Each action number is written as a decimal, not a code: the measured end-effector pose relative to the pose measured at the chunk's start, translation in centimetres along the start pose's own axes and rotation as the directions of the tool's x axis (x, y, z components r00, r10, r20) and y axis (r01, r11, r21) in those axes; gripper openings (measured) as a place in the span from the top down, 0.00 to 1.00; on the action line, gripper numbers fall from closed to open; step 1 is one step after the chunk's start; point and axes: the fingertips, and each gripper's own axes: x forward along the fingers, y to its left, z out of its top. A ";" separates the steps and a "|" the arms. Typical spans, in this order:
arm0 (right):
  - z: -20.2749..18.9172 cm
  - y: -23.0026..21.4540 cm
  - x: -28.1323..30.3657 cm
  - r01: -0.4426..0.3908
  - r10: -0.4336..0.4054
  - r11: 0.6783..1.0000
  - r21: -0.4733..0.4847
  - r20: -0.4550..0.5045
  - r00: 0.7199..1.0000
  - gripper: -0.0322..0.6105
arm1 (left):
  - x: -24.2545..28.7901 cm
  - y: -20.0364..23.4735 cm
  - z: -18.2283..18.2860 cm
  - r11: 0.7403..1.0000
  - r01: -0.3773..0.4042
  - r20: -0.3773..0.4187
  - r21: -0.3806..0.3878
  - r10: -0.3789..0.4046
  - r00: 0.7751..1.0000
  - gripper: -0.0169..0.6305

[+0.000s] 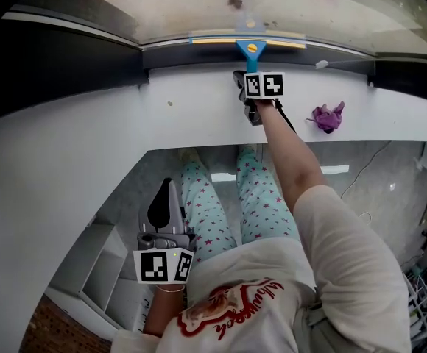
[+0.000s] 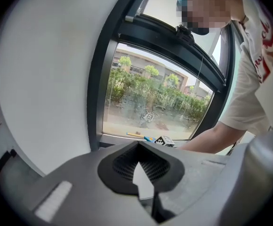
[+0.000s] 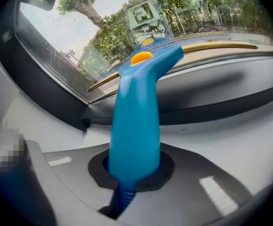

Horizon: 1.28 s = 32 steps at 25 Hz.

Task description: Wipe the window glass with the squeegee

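The squeegee (image 1: 248, 44) has a blue handle and a yellow-edged blade lying flat along the bottom edge of the window glass (image 1: 199, 6). My right gripper (image 1: 247, 76) is shut on the handle, just above the white sill. In the right gripper view the blue handle (image 3: 137, 121) stands up out of the closed jaws (image 3: 132, 173), and the blade (image 3: 212, 47) rests against the glass by the dark frame. My left gripper (image 1: 166, 193) hangs low beside the person's legs, shut and holding nothing. Its own view shows the shut gripper (image 2: 141, 173) pointing toward the window (image 2: 150, 102).
A crumpled purple cloth (image 1: 328, 116) lies on the white sill (image 1: 184, 109) to the right of my right gripper. The dark window frame (image 1: 88, 54) runs along the back of the sill. A person's arm (image 2: 212, 138) reaches across the sill.
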 end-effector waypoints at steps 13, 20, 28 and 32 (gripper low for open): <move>-1.8 8.4 -6.6 0.037 -0.038 0.992 -0.124 -0.002 0.999 0.91 | -0.2 -2.4 4.9 0.992 0.106 0.094 0.071 -0.112 0.989 0.97; -0.4 18.0 -11.9 -0.034 0.055 0.984 -0.173 0.119 0.991 0.91 | -2.1 -2.3 9.2 0.975 0.168 0.156 0.143 -0.190 0.969 0.97; 10.6 28.0 -19.1 0.022 0.106 0.952 -0.304 0.399 0.911 0.91 | -4.8 -0.9 11.3 0.969 0.188 0.207 0.159 -0.219 0.954 0.97; 15.0 31.3 -20.8 0.044 0.133 0.943 -0.330 0.494 0.859 0.91 | -5.8 -0.1 11.6 0.968 0.189 0.222 0.166 -0.224 0.949 0.97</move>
